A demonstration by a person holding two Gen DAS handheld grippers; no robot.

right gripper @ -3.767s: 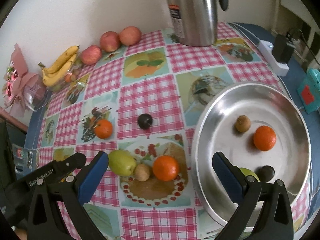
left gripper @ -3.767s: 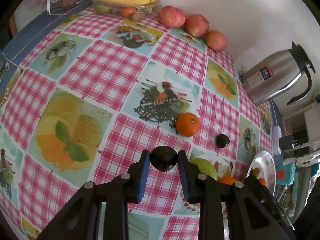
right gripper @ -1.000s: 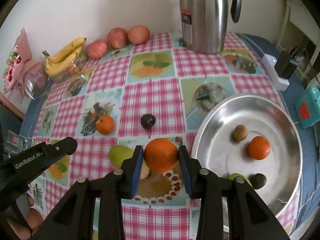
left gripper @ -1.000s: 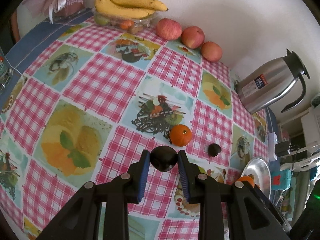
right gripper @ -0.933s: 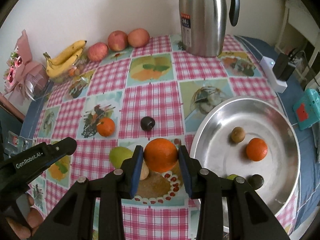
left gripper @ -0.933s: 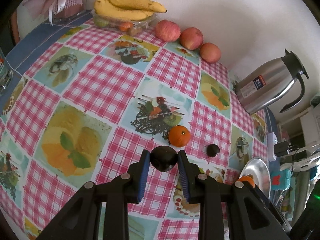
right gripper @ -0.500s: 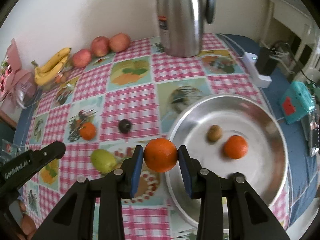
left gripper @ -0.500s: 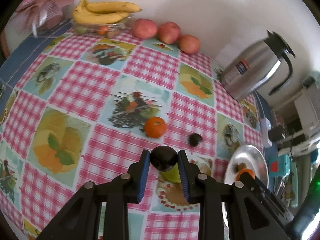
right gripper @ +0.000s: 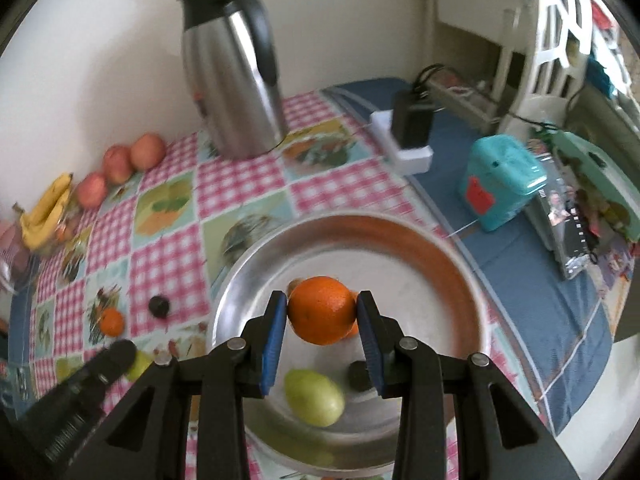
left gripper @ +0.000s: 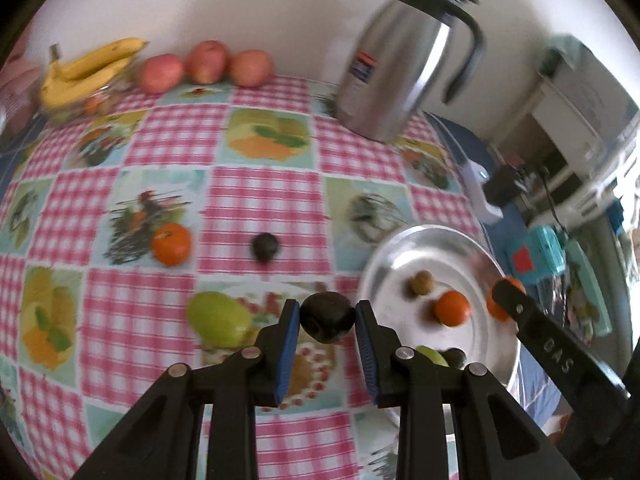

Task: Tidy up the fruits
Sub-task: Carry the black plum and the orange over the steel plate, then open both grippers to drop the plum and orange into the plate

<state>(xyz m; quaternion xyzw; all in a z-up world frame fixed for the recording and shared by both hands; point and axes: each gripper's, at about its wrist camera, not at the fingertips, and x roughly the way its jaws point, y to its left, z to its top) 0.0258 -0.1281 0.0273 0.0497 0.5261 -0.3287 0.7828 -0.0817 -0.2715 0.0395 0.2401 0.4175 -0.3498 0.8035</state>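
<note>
The only writing I can read is "DAS" on the black arm of the right gripper as it crosses the left wrist view; the red and blue label on the steel flask (left gripper: 404, 68) is too smeared to make out.

My left gripper (left gripper: 327, 317) is clenched on a small dark fruit (left gripper: 328, 316), round and nearly black, both blue pads pressed against its sides. It hangs over the checked tablecloth (left gripper: 260, 196), just left of the steel dish (left gripper: 400, 248).

My right gripper (right gripper: 322, 310) is clamped on an orange (right gripper: 322, 309), bright and dimpled, held over the middle of the dish.

In the dish I see a green pear (right gripper: 314, 397), a dark fruit (right gripper: 358, 375), a smaller orange (left gripper: 452, 308) and what I take to be a kiwi (left gripper: 421, 282), though it is blurred.

Still on the cloth: a green pear (left gripper: 218, 319), another orange (left gripper: 171, 243) and another dark fruit (left gripper: 265, 246). Bananas (left gripper: 86, 70) and three red apples (left gripper: 206, 62) sit by the wall.
</note>
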